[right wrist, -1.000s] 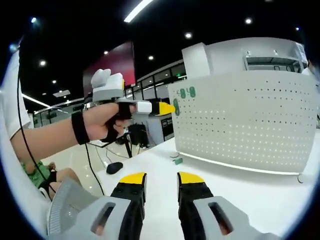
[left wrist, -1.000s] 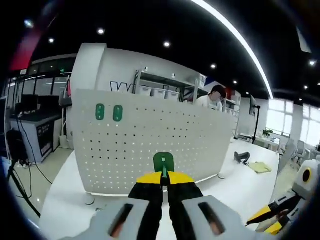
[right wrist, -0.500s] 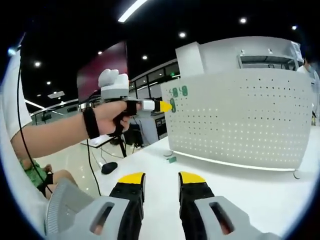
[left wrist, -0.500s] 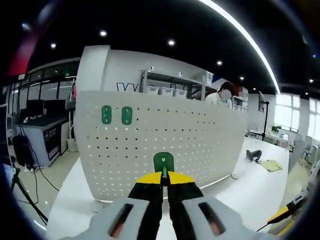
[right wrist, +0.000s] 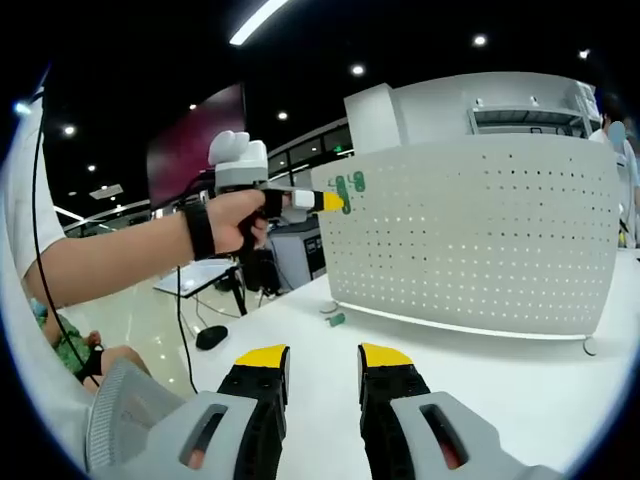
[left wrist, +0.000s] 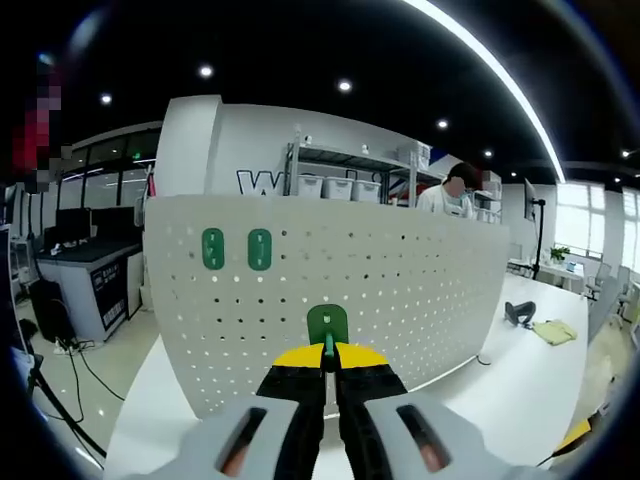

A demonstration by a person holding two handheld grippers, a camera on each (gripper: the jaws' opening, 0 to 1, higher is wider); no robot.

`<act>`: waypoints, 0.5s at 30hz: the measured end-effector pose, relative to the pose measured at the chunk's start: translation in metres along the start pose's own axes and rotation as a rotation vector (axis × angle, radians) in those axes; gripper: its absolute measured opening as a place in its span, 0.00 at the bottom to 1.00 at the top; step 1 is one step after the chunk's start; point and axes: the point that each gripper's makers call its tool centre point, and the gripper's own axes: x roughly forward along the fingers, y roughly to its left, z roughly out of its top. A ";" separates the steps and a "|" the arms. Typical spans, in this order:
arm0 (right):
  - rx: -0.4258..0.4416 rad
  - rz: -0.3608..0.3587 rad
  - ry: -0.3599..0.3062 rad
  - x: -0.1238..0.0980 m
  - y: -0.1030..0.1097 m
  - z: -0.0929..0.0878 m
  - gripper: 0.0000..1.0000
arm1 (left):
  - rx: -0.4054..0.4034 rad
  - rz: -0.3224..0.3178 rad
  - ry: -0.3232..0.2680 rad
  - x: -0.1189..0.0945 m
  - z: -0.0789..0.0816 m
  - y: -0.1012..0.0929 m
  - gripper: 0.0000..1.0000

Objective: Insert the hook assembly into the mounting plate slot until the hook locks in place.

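Now, approach: our left gripper [left wrist: 327, 352] is nearer the white pegboard [left wrist: 400, 290] than a second ago; the board looms larger in the left gripper view, and the two green hooks already on the board [left wrist: 236, 249] sit closer to our line of travel.
Hook: the green hook [left wrist: 327, 325] is pinched between the left gripper's yellow-tipped jaws, its rounded plate standing upright above them, not yet touching the board as far as we can judge.
Meaning for the task: we judge the insertion is not yet made; we are lining the hook up with the holes.
Right gripper: our right gripper [right wrist: 322, 358] hovers low over the white table [right wrist: 520, 380], jaws parted and holding nothing.
Right gripper view adds: from the side we see the hand [right wrist: 232, 220] carrying the left gripper, its yellow tip just beside the board's upper left corner near the mounted hooks, and a small green piece [right wrist: 337, 320] lying on the table near the board's foot.
Left gripper view adds: we see the hole rows straight ahead, and a person [left wrist: 450, 195] behind the board.
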 end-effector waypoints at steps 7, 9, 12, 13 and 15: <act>0.005 -0.006 0.006 0.000 -0.002 -0.002 0.27 | 0.033 0.012 -0.007 0.010 0.010 0.002 0.02; 0.005 -0.006 0.010 0.000 -0.002 -0.003 0.27 | 0.043 0.015 0.007 0.014 0.008 0.002 0.02; 0.010 -0.011 0.007 -0.001 -0.005 -0.001 0.27 | 0.052 0.023 0.006 0.018 0.008 0.002 0.02; 0.015 -0.011 0.004 -0.001 -0.006 -0.001 0.27 | 0.047 0.021 0.011 0.019 0.008 0.002 0.02; 0.019 -0.013 0.006 -0.002 -0.008 -0.001 0.28 | 0.056 0.020 0.006 0.022 0.009 -0.001 0.02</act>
